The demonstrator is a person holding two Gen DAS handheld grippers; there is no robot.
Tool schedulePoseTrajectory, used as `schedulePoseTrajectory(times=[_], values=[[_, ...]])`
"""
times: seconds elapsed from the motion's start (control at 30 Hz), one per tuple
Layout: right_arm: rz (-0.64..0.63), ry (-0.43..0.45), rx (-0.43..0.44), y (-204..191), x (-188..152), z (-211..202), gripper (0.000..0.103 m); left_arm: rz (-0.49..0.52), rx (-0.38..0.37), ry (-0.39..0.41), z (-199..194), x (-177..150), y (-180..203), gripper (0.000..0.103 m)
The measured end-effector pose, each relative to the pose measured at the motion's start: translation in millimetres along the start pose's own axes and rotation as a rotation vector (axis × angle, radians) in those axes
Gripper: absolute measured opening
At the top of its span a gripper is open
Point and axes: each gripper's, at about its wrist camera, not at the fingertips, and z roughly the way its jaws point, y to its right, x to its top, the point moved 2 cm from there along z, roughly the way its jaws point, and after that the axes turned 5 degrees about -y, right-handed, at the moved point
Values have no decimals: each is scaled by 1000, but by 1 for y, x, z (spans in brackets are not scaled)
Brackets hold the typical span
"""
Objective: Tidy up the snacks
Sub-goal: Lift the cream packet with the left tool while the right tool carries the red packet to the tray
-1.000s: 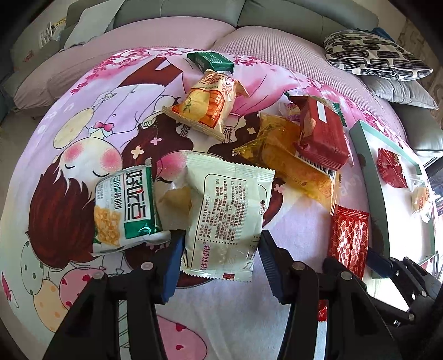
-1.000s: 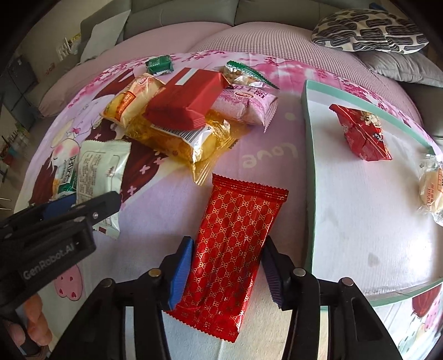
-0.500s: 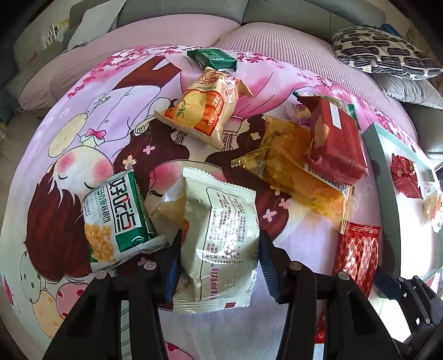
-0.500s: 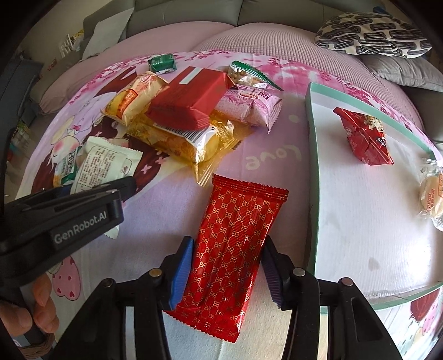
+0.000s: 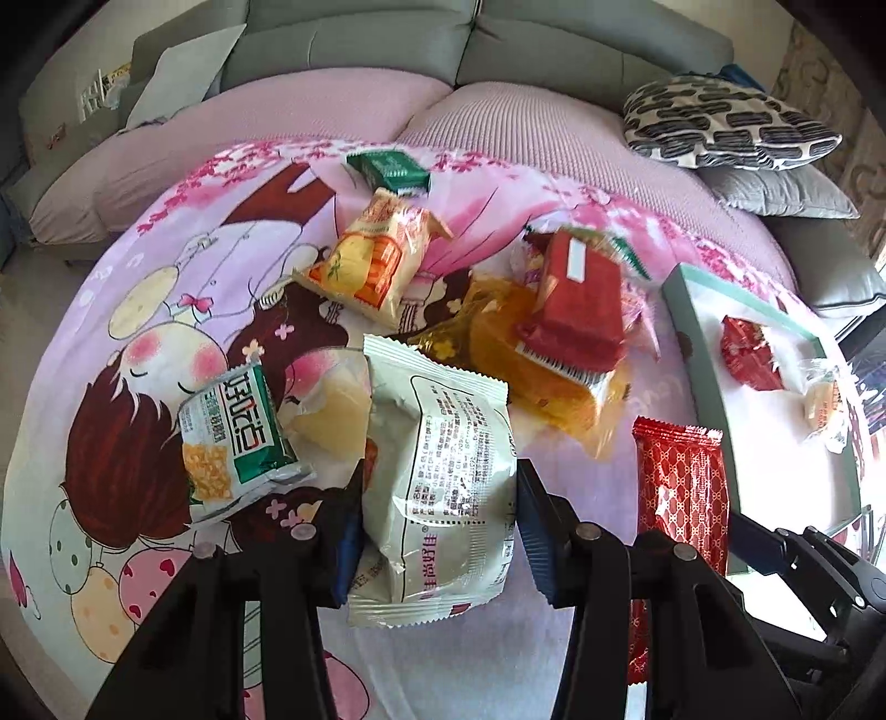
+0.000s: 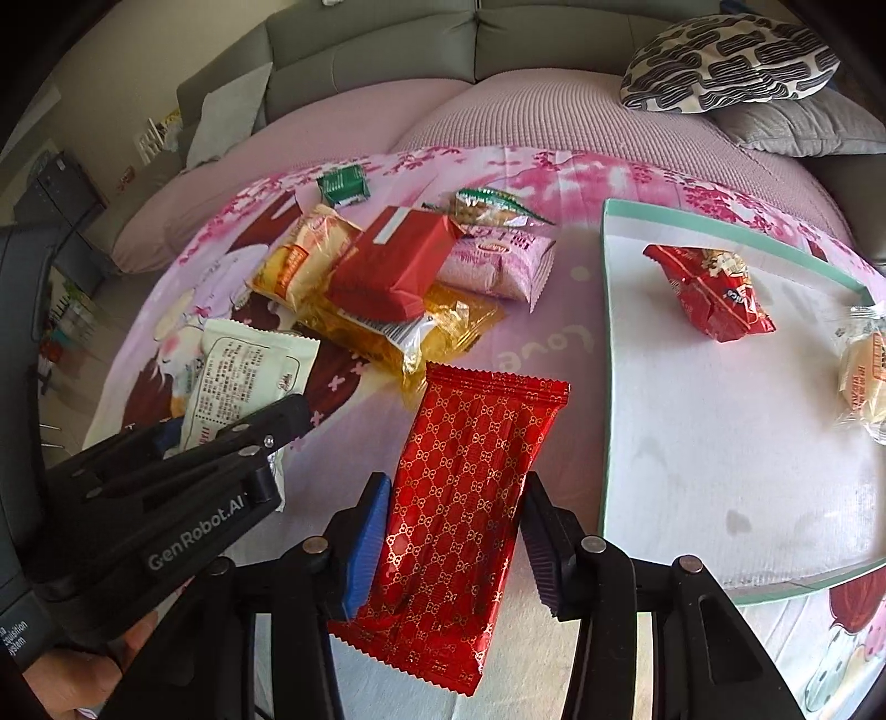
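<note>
Two packets are clamped lengthwise: the left gripper jaws grasp the white packet, the right gripper jaws the red packet, nearer the tray at right.

Wrist cams, close, downward (shared snack pile)

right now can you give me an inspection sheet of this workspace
surface: cartoon-print cloth over a bed.
job's things: white packet and red patterned packet; tray holds two snacks.
clutter: loose snack pile on the cloth.
grippers: left hand-held gripper shut on the white packet; right hand-held gripper shut on the red patterned packet.
cables: nothing seen.
surroundings: grey sofa, patterned cushion.
</note>
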Motion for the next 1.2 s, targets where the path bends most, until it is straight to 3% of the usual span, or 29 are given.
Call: schedulePoseTrajectory(times=[0.5, 0.7, 0.8, 1.2], values=[[39, 43, 52, 8, -1, -22, 49, -71, 6, 93, -30, 3, -10, 50], [76, 93, 71, 22, 0, -38, 49, -91, -28, 128, -37, 5, -4, 50], [125, 133, 60, 44, 3, -52, 49, -59, -46, 135, -37, 8, 13, 50], [452, 231, -125, 171, -9, -89, 49, 190, -147, 126, -29, 9, 124, 50]])
